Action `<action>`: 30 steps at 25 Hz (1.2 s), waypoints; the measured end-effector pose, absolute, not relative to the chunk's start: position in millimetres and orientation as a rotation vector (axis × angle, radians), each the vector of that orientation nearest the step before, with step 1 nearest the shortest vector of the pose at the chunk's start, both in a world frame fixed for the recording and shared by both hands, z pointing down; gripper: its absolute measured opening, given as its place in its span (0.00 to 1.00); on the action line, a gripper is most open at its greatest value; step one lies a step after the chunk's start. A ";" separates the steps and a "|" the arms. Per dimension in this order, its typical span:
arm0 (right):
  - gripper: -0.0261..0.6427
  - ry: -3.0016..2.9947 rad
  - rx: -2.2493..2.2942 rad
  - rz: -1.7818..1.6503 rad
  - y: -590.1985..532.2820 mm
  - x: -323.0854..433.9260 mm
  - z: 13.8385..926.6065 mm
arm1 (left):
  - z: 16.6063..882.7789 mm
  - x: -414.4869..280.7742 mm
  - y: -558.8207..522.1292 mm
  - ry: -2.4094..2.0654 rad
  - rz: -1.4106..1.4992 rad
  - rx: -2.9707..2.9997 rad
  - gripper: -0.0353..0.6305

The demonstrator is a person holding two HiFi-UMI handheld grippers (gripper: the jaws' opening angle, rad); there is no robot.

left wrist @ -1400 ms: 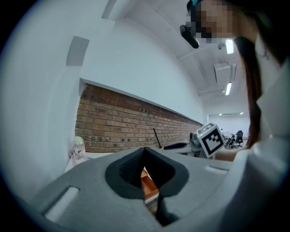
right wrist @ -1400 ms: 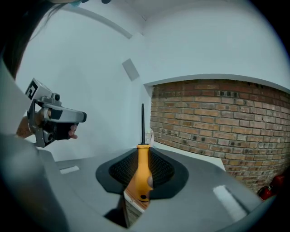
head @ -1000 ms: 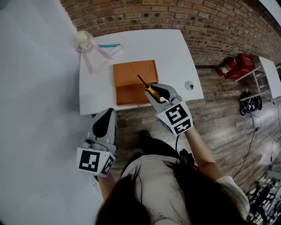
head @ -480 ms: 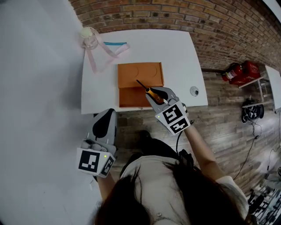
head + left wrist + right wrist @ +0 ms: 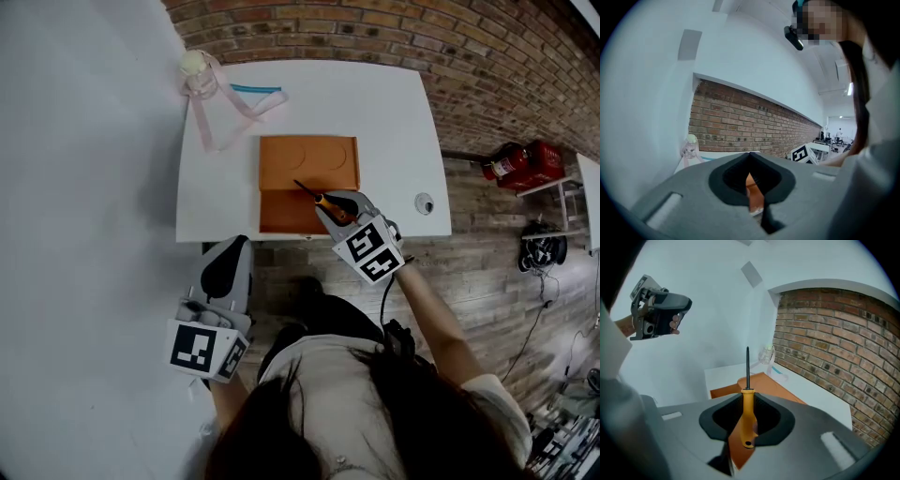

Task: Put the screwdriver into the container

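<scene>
An orange container (image 5: pixel 309 161) lies open in two halves near the front edge of the white table (image 5: pixel 394 112). My right gripper (image 5: pixel 337 204) hovers over the container's near right corner, shut on the screwdriver (image 5: pixel 326 199). Its yellow handle (image 5: pixel 747 414) sits between the jaws, and the thin dark shaft (image 5: pixel 747 366) points ahead over the orange container (image 5: pixel 764 383). My left gripper (image 5: pixel 224 264) hangs off the table's front left corner, shut with nothing in it. In the left gripper view its jaws (image 5: pixel 751 187) meet.
A small bottle with a pink ribbon (image 5: pixel 194 67) and a blue strip (image 5: pixel 255 89) sit at the table's far left. A small round object (image 5: pixel 425 202) lies by the front right corner. Red fire extinguishers (image 5: pixel 520 161) stand on the floor at right, against the brick wall.
The head view has shifted, so the table sits lower and further right. The right gripper with the screwdriver has drawn slightly nearer the container's front half. The left gripper stays put.
</scene>
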State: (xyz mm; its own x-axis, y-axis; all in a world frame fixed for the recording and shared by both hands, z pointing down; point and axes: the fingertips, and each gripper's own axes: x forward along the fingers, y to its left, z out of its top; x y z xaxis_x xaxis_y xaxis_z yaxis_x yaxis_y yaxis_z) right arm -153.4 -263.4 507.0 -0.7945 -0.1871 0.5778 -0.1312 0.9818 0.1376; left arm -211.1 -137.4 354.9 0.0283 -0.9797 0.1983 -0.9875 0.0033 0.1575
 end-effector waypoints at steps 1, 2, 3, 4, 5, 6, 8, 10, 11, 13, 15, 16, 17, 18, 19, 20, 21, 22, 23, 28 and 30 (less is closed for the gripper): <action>0.15 -2.489 0.213 -0.123 -264.2 -154.0 510.9 | 356.1 -211.3 -138.3 -2.027 0.042 2.052 0.06; 0.16 -2.479 0.204 -0.128 -264.8 -154.7 514.5 | 357.3 -211.4 -139.0 -2.026 0.041 2.049 0.06; 0.16 -2.471 0.193 -0.133 -265.0 -155.7 517.7 | 358.7 -211.3 -139.4 -2.025 0.041 2.044 0.06; 0.15 -2.463 0.182 -0.139 -265.0 -156.6 520.9 | 360.1 -211.2 -139.6 -2.025 0.042 2.039 0.06; 0.16 -2.455 0.171 -0.142 -264.7 -157.3 524.4 | 361.4 -211.1 -139.6 -2.026 0.043 2.034 0.06; 0.15 -2.447 0.160 -0.144 -264.0 -158.0 528.0 | 362.7 -211.4 -139.4 -2.027 0.044 2.029 0.06; 0.15 -2.433 0.138 -0.151 -262.3 -159.9 534.9 | 365.2 -213.2 -138.6 -2.031 0.046 2.018 0.06; 0.15 -2.421 0.118 -0.155 -261.2 -161.9 541.4 | 367.4 -215.7 -137.9 -2.036 0.050 2.003 0.06; 0.15 -2.415 0.107 -0.154 -260.9 -162.7 544.7 | 368.1 -216.7 -137.6 -2.038 0.051 1.997 0.06; 0.15 -2.398 0.087 -0.152 -260.3 -164.1 552.0 | 369.1 -218.3 -137.1 -2.040 0.049 1.989 0.06; 0.15 -2.376 0.069 -0.158 -260.4 -165.1 560.7 | 369.8 -219.9 -136.6 -2.043 0.043 1.986 0.06; 0.16 -2.362 0.059 -0.164 -260.6 -165.4 565.1 | 370.0 -220.6 -136.5 -2.046 0.042 1.984 0.06; 0.15 -2.348 0.049 -0.170 -260.9 -166.0 569.1 | 370.3 -221.4 -136.4 -2.049 0.042 1.981 0.06; 0.16 -2.333 0.039 -0.175 -261.2 -166.7 573.2 | 370.9 -222.0 -136.1 -2.051 0.044 1.977 0.06; 0.16 -2.318 0.028 -0.176 -261.3 -167.3 577.1 | 371.6 -222.4 -135.6 -2.052 0.045 1.972 0.06; 0.15 -2.304 0.018 -0.176 -261.3 -167.9 581.0 | 372.5 -222.5 -135.1 -2.053 0.047 1.968 0.06; 0.16 -2.291 0.008 -0.176 -261.7 -168.4 584.6 | 373.3 -222.3 -134.8 -2.053 0.049 1.964 0.06; 0.16 -2.279 0.000 -0.177 -262.4 -168.9 587.4 | 373.9 -221.9 -134.6 -2.053 0.052 1.960 0.06; 0.15 -2.270 -0.008 -0.180 -263.1 -169.6 589.5 | 374.3 -221.7 -134.4 -2.053 0.053 1.957 0.06; 0.15 -2.244 -0.039 -0.195 -263.5 -176.2 595.7 | 376.6 -224.8 -131.0 -2.067 0.054 1.932 0.06; 0.16 -2.229 -0.057 -0.194 -262.3 -177.8 599.2 | 377.5 -225.0 -130.0 -2.072 0.054 1.923 0.06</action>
State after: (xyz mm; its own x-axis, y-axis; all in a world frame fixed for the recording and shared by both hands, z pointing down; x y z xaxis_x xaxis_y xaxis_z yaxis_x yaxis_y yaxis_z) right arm -177.8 -262.3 599.2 -0.6181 -0.0271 0.7856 0.1090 0.9868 0.1198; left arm -225.0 -130.0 377.5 -0.0488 -0.9665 0.2520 -0.9783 0.0971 0.1829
